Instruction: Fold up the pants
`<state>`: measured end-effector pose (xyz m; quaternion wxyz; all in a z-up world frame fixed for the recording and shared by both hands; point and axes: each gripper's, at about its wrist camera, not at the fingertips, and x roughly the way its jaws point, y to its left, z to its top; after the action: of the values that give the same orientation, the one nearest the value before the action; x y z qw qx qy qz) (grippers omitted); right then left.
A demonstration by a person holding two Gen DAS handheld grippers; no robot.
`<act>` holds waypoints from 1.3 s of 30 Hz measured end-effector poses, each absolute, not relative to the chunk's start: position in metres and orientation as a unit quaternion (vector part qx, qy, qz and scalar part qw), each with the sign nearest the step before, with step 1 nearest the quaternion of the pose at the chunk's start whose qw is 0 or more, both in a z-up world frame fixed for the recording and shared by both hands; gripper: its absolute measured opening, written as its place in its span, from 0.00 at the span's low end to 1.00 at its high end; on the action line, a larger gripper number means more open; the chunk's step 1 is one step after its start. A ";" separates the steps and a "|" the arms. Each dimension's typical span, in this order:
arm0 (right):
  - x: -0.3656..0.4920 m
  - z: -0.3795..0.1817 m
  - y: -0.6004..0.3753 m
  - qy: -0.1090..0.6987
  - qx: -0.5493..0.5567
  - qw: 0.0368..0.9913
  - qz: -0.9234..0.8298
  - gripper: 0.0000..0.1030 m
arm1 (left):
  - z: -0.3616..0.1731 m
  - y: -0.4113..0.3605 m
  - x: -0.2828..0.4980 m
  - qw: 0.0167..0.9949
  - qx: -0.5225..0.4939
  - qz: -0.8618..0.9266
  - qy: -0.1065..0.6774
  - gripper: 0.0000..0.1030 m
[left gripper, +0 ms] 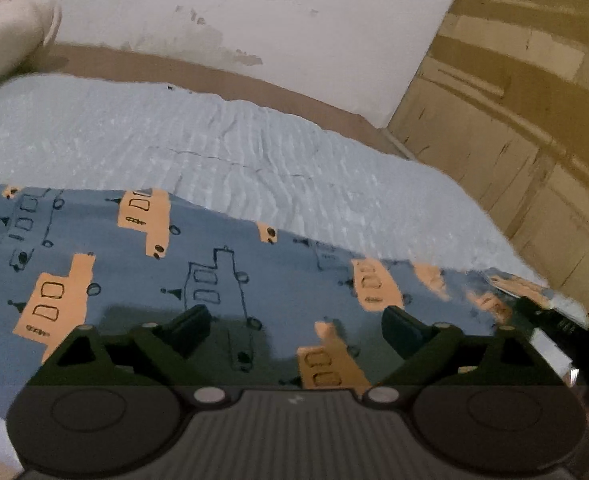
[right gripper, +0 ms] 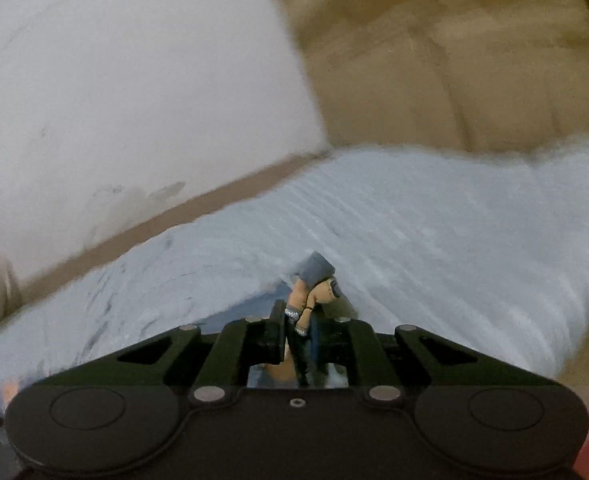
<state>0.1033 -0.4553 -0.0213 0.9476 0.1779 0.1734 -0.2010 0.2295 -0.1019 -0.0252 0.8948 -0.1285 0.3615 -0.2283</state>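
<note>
Nearest my lens, my right hand-held gripper (right gripper: pixel 297 330) is clamped on a bunched wad of the pants (right gripper: pixel 314 280), and the cloth pokes up past the fingers in a small knot. That pinch looks thin to me: it seems to catch a crumpled corner, not a flat edge, so a quick pull could let the fabric slide out. The right view is smeared with motion, which makes me think a fast swing might snap the cloth free or drag the whole garment askew.

My left hand-held gripper (left gripper: pixel 296 328) stands wide, its fingers apart and holding nothing, just above the pants (left gripper: pixel 182 264). The blue cloth with orange prints lies spread flat on the bed (left gripper: pixel 254 152), reaching toward the right where it rumples. With only one side held, I judge the fold may land crooked, since the free part could trail or bunch. The ribbed bedcover might also grip the cloth and pull wrinkles into it. Beyond the bed are the wall (left gripper: pixel 254 12) and wooden panels (left gripper: pixel 534 120).
</note>
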 end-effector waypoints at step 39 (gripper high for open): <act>0.090 -0.056 -0.299 0.174 -0.011 0.985 0.010 0.16 | -0.051 -0.166 0.294 0.830 -0.168 -0.247 0.471 0.52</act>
<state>0.0897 -0.2988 -0.0565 0.9846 -0.0109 0.1744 0.0102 0.2941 -0.1656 -0.0515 0.8302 -0.1676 0.4708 -0.2472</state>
